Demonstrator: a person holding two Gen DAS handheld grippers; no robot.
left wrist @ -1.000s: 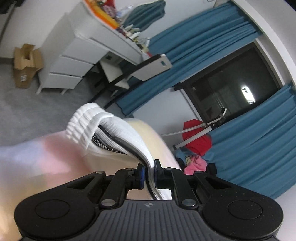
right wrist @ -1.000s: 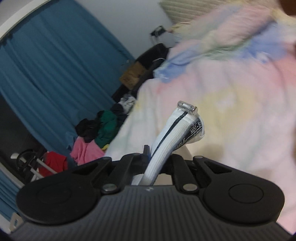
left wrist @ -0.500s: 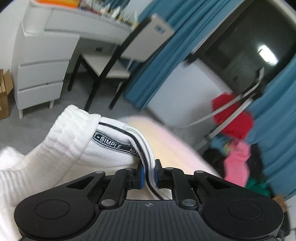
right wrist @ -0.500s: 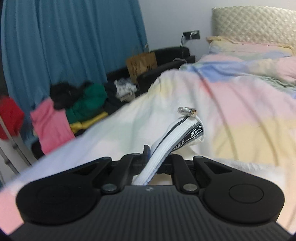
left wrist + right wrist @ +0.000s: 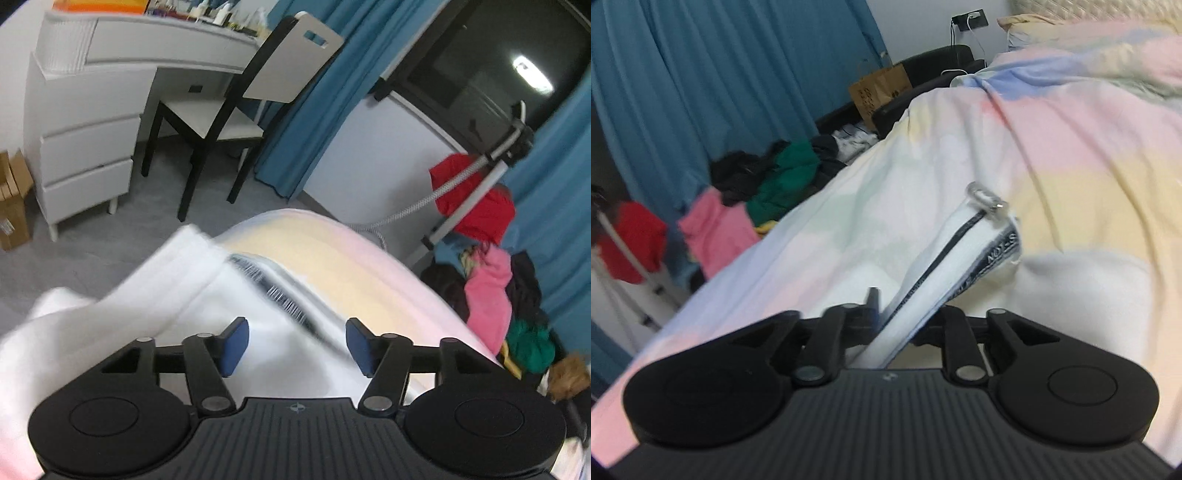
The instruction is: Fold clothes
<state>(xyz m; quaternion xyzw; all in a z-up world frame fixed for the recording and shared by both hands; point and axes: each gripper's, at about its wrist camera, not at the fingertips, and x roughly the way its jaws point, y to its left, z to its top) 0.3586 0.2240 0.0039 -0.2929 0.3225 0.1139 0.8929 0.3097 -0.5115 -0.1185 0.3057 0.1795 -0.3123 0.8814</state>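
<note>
At the bottom of the left view the left tongs (image 5: 295,347) gape wide with nothing in them, the white garment (image 5: 155,295) slumped on the bed (image 5: 354,258) just ahead (blurred). The right tongs (image 5: 905,325) pinch its striped zip edge (image 5: 945,266), presumably to steer the fold; a clothes pile (image 5: 768,181) sits far left.

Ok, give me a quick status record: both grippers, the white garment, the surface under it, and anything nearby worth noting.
left gripper: open, blue pads apart, white garment lying blurred between and ahead of them
right gripper: shut on the garment's zipper edge
zipper pull: at the free end of the gripped strip
surface: pastel duvet on the bed
nearby: clothes pile on the floor by the blue curtain
</note>
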